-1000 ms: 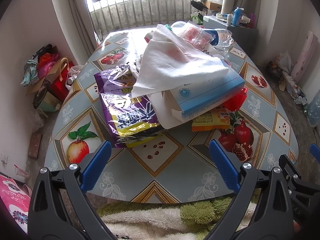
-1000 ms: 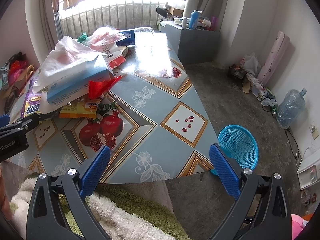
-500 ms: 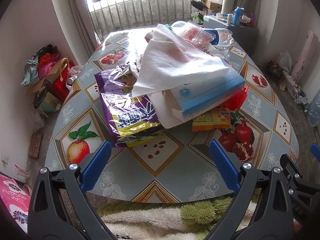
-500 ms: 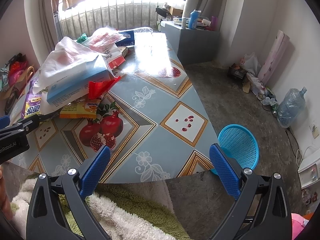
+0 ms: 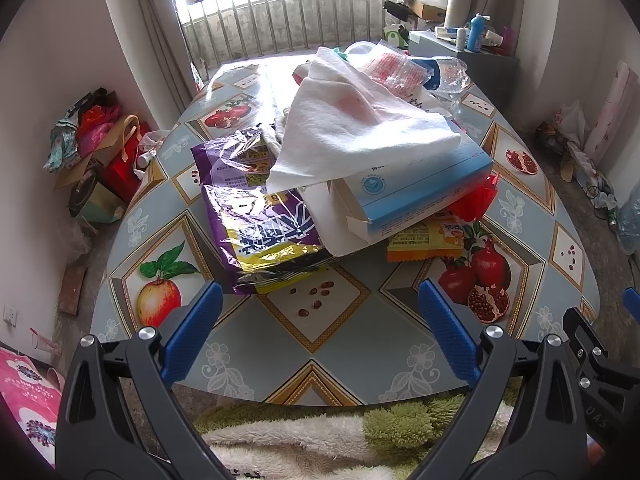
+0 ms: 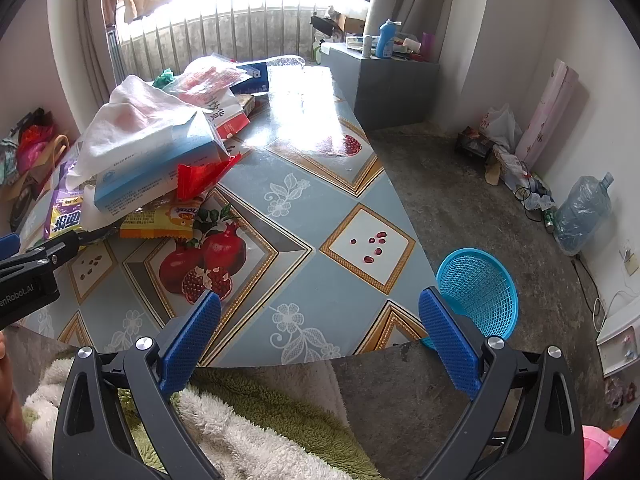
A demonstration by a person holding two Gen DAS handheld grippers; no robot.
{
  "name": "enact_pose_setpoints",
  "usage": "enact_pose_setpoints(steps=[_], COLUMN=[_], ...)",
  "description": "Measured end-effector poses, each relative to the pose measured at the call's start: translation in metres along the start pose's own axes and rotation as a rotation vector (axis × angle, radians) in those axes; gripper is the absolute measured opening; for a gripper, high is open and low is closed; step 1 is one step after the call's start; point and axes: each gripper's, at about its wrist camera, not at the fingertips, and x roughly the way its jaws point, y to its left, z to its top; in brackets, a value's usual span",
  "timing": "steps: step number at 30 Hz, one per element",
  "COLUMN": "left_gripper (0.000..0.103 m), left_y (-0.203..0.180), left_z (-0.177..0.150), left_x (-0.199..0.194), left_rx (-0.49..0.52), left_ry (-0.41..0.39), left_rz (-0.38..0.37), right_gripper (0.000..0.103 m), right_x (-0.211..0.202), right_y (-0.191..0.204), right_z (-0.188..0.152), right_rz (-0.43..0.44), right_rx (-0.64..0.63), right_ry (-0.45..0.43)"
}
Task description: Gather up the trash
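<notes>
We held both sets of tongs wide and empty. From our left gripper (image 5: pixel 318 320) the purple snack bag (image 5: pixel 256 216), nearest of the trash on the table (image 5: pixel 344 344), lay close at about eleven o'clock, its long axis running roughly twelve to six; we judged the left hand nearer. Behind it sat the blue box (image 5: pixel 420 184) under a white cloth (image 5: pixel 360 120). Only our right gripper (image 6: pixel 319 320) saw the blue basket (image 6: pixel 480 288), on the floor at about two o'clock.

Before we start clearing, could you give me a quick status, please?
Both grippers open, empty. Trash pile untouched on table. Blue basket on floor, path clear.
</notes>
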Motion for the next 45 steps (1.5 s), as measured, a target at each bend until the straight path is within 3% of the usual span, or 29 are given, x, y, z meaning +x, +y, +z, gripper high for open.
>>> enact_pose_setpoints(steps=[30, 39, 45], left_gripper=[0.094, 0.094, 0.094], left_y=[0.014, 0.021, 0.032], left_z=[-0.006, 0.008, 0.029], left_x=[0.004, -0.004, -0.006], left_rx=[-0.004, -0.015, -0.002], left_ry=[-0.007, -0.091, -0.161], left_rz=[0.007, -0.007, -0.047], right_gripper=[0.097, 0.097, 0.097], right_x=[0.001, 0.015, 0.014], right_y=[-0.003, -0.001, 0.005], right_z=[0.000, 0.011, 0.034], right_rz=[0.009, 0.035, 0.062], right_rx=[0.031, 0.044, 0.030], right_ry=[-0.007, 0.001, -0.059])
